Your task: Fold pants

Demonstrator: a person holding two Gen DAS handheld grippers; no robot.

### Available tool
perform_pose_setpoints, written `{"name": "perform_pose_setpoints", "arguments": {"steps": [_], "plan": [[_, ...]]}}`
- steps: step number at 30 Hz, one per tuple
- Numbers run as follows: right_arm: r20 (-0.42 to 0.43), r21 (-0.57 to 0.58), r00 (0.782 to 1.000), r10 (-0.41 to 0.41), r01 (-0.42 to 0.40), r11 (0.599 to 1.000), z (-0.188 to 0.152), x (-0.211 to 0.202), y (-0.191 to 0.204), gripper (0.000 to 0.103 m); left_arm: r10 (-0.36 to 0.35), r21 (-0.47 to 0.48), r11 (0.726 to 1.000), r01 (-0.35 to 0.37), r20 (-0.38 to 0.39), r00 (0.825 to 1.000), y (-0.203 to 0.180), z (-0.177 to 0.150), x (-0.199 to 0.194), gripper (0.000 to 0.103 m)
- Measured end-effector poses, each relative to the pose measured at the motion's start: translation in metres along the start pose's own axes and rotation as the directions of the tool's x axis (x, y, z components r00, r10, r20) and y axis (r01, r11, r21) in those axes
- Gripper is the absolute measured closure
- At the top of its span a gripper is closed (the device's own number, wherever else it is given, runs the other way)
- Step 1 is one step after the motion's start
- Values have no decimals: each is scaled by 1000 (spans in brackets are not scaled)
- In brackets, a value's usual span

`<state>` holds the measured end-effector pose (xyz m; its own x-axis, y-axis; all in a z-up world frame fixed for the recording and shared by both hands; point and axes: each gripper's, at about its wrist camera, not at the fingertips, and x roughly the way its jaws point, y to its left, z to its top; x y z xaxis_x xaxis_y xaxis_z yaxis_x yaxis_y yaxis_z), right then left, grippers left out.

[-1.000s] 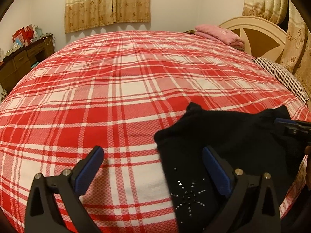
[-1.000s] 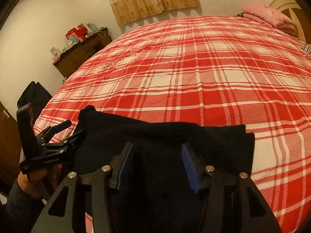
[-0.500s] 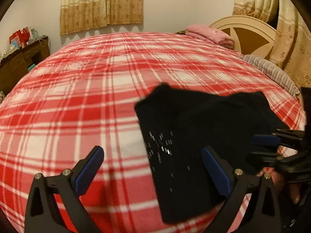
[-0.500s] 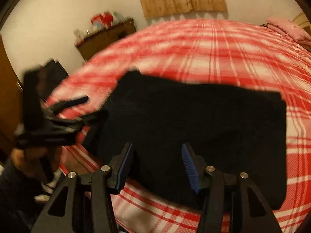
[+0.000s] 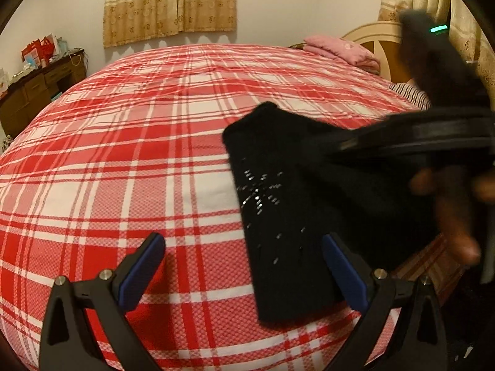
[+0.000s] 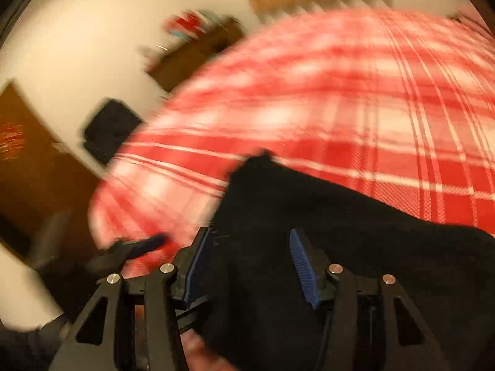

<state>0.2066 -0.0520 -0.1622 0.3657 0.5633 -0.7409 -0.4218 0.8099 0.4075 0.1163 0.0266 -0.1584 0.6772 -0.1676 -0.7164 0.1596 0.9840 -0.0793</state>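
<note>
**Folded pants on a plaid bed**

Lying at the near right edge of the red plaid bed (image 5: pixel 148 142), the black pants (image 5: pixel 278 216) sit folded, a rhinestone star (image 5: pixel 258 196) facing up. The left gripper (image 5: pixel 244 266) hovers released above them. The right gripper (image 6: pixel 247 262) stands half-spread over black cloth, pinching nothing. Pink bedding (image 5: pixel 340 51) rests far right.
</note>
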Motion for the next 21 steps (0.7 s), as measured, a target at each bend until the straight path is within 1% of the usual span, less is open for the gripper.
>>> {"name": "perform_pose_setpoints", "arguments": {"steps": [1, 2, 4, 7, 8, 10, 11, 13, 15, 16, 18, 21], "plan": [[15, 28, 1000, 14, -15, 1000, 0, 5, -6, 48, -3, -6, 1000, 3, -2, 1000, 2, -1, 0, 0], [29, 41, 999, 27, -28, 999, 0, 2, -6, 48, -12, -14, 1000, 12, 0, 1000, 4, -2, -1, 0], [27, 26, 1000, 9, -10, 1000, -3, -9, -2, 48, -10, -21, 1000, 10, 0, 1000, 6, -2, -2, 0], [73, -25, 996, -51, 53, 998, -23, -46, 2, 48, -3, -20, 1000, 4, 17, 1000, 5, 1, -3, 0], [90, -24, 995, -53, 55, 998, -34, -62, -1, 48, 4, -12, 1000, -4, 24, 1000, 4, 1, -3, 0], [113, 23, 991, -69, 67, 998, -51, -88, -14, 48, 22, 8, 1000, -23, 21, 1000, 4, 1, 1, 0], [128, 58, 988, -90, 83, 995, -62, -103, -22, 48, 25, 4, 1000, -25, 20, 999, 5, 0, 3, 0], [140, 101, 982, -129, 116, 988, -77, -118, -36, 47, 13, -25, 1000, -13, 10, 1000, 11, 0, 7, 0], [104, 141, 980, -168, 153, 978, -92, -120, -49, 45, 3, -39, 999, -3, 3, 1000, 13, 0, 9, 0], [78, 144, 984, -159, 147, 979, -101, -114, -57, 45, 4, -38, 999, -4, -1, 1000, 13, 0, 9, 0], [121, 118, 981, -149, 135, 984, -108, -113, -59, 45, 20, -25, 999, -20, -1, 1000, 9, 0, 8, 0], [129, 106, 978, -163, 150, 983, -103, -113, -53, 45, 45, -1, 999, -45, 2, 999, 4, 5, 4, 0]]}}
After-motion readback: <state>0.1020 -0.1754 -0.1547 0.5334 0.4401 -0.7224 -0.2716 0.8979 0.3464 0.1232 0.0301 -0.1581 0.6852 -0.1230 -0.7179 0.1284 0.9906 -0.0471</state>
